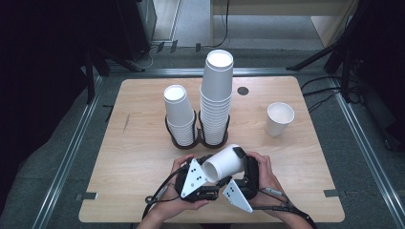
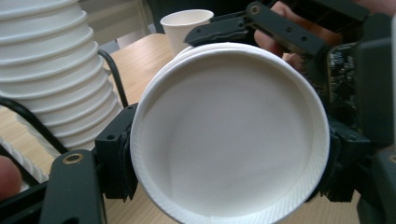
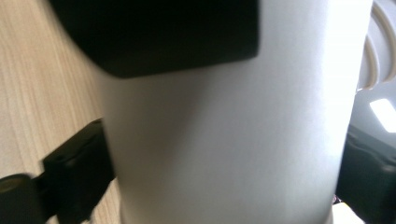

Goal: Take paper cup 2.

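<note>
A white paper cup [image 1: 224, 164] lies on its side in the air above the table's front edge, its mouth toward the left hand. My left gripper [image 1: 210, 175] is shut on the cup's rim [image 2: 229, 140]; its black jaws press on the rim from both sides. My right gripper [image 1: 242, 162] stands open with the cup's body [image 3: 224, 140] between its jaws, which sit close beside its walls. One finger [image 2: 280, 30] of the right gripper shows above the cup in the left gripper view. Both hands hold the grippers close together.
Two stacks of white cups stand in black wire holders at mid-table, a short stack [image 1: 179, 114] and a tall stack [image 1: 217, 95]. A single upright cup [image 1: 279, 118] stands at the right. The wooden table [image 1: 138, 157] has a black round hole [image 1: 243, 90] at the back.
</note>
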### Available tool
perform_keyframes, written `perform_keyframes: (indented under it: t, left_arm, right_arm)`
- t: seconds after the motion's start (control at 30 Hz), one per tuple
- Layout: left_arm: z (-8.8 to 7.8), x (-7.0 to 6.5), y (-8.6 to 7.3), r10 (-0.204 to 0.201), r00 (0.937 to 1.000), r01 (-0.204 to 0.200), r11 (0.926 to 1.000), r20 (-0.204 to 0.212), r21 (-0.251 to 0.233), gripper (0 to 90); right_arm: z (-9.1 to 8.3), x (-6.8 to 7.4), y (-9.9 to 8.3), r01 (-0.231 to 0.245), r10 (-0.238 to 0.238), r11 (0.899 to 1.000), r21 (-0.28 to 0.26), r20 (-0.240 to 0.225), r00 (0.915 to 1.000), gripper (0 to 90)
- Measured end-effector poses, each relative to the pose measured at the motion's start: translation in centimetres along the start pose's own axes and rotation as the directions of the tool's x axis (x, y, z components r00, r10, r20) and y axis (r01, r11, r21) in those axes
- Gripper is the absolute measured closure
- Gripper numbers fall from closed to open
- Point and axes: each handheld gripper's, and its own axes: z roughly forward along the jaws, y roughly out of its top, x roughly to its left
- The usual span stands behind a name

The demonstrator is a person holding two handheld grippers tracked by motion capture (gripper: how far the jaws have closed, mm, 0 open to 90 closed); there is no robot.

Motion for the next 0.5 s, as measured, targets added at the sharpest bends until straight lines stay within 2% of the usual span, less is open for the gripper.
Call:
perform_keyframes:
  t: [0.17,0.33,0.5]
  left_arm:
    - [-0.2,0.3,0.0,-0.016,0.9999,0.016,0.9998,0.006,-0.009,24.3]
    - [-0.3,0.3,0.0,0.007,0.9998,-0.007,0.9998,-0.018,-0.020,24.3]
    - [-0.4,0.5,0.0,-0.005,0.9994,0.004,0.9994,-0.034,-0.035,24.3]
  right_arm:
    - [-0.3,-0.4,0.1,0.004,-0.004,1.000,-0.016,-0.014,0.9999,0.0]
    - [-1.0,-1.0,0.5,-0.007,0.006,0.999,-0.041,-0.016,0.9998,0.0]
    - [-1.7,-1.8,0.6,-0.017,0.016,0.999,-0.050,-0.019,0.9997,0.0]
